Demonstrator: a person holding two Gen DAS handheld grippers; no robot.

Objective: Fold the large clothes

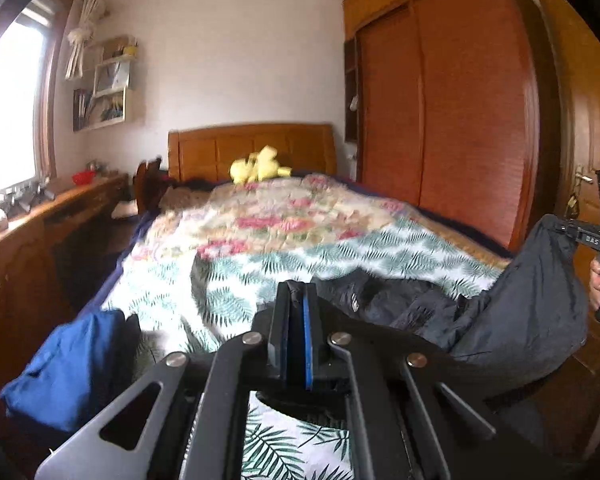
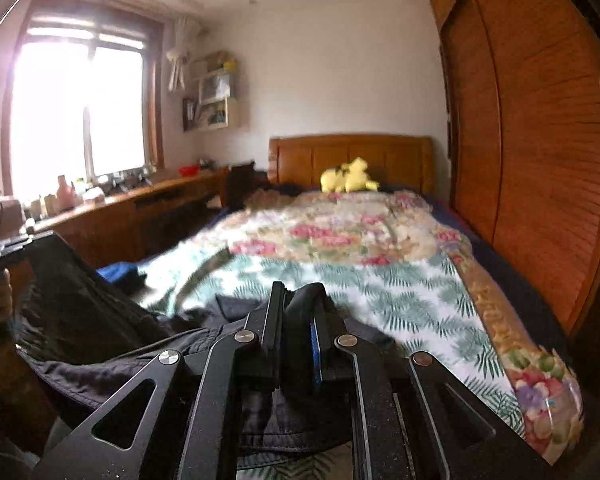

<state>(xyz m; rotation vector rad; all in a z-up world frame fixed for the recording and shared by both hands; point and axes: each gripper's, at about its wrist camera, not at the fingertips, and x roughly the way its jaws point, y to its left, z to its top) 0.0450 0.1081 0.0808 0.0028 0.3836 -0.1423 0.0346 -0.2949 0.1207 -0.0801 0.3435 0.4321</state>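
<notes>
Above the bed (image 2: 400, 288), both grippers (left (image 1: 296, 292), right (image 2: 300, 300)) clamped the dark garment (image 1: 532, 304), stretched crosswise between them

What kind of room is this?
A bedroom, most likely. There is a bed with a leaf-and-flower patterned quilt and an orange-brown wooden headboard, a tall wooden wardrobe with slatted doors, and a yellow plush toy sits by the headboard.

The left gripper (image 1: 298, 294) was matte black, with flat linkage bars pinned by round silver screws and a blue pad edge. The right gripper (image 2: 298, 298) matched it, and carried small white lettering.
</notes>
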